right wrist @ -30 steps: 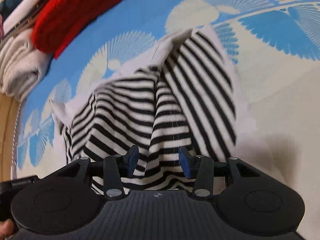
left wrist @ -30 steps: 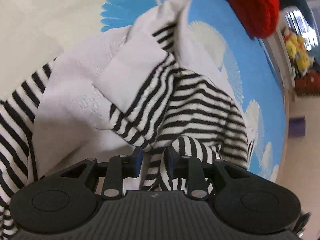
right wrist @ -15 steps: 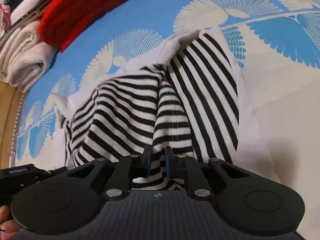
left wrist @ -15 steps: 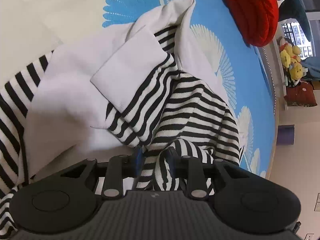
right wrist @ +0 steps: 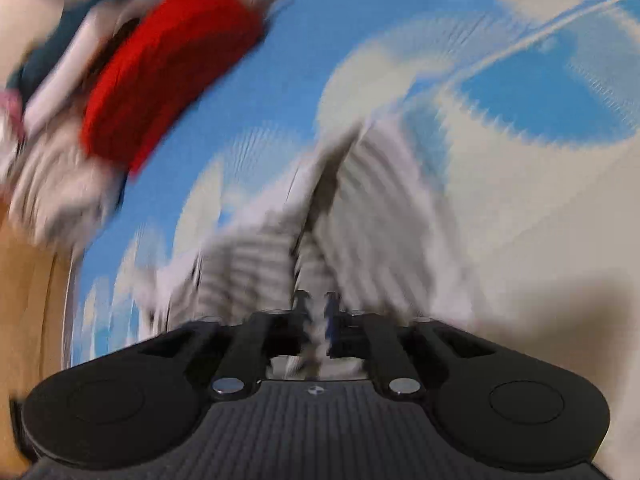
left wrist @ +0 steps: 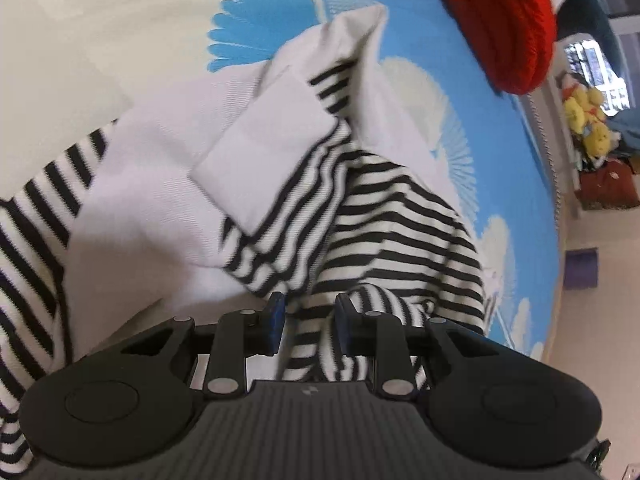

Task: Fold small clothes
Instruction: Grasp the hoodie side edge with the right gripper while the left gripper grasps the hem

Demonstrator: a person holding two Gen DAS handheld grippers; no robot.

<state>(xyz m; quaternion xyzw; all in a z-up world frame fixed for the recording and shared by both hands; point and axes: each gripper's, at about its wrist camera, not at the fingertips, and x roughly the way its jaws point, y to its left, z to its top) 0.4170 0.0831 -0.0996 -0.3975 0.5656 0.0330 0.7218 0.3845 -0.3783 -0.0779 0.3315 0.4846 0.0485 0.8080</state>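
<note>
Blue-patterned bedspread [left wrist: 500,152] lies bare beyond the striped garment [left wrist: 400,220] both grippers [left wrist: 307,322] [right wrist: 316,312] pinch.

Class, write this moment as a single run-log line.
left gripper: shut on striped garment | right gripper: opening, cloth between | surface: blue patterned cover

Bright, even daylight across the left wrist view, colours vivid, and a window [left wrist: 592,68] glares white at the far right edge. Fisheye bending curves the blue patterned cover [left wrist: 516,184] hard toward the rim. The striped garment [left wrist: 400,216] reads fairly sharp here, with slight smear mid-frame and soft shadows in its folds. The right wrist view is heavily motion-blurred: stripes melt to grey, the red knit [right wrist: 168,68] smears, and a soft shadow lies lower right.
</note>
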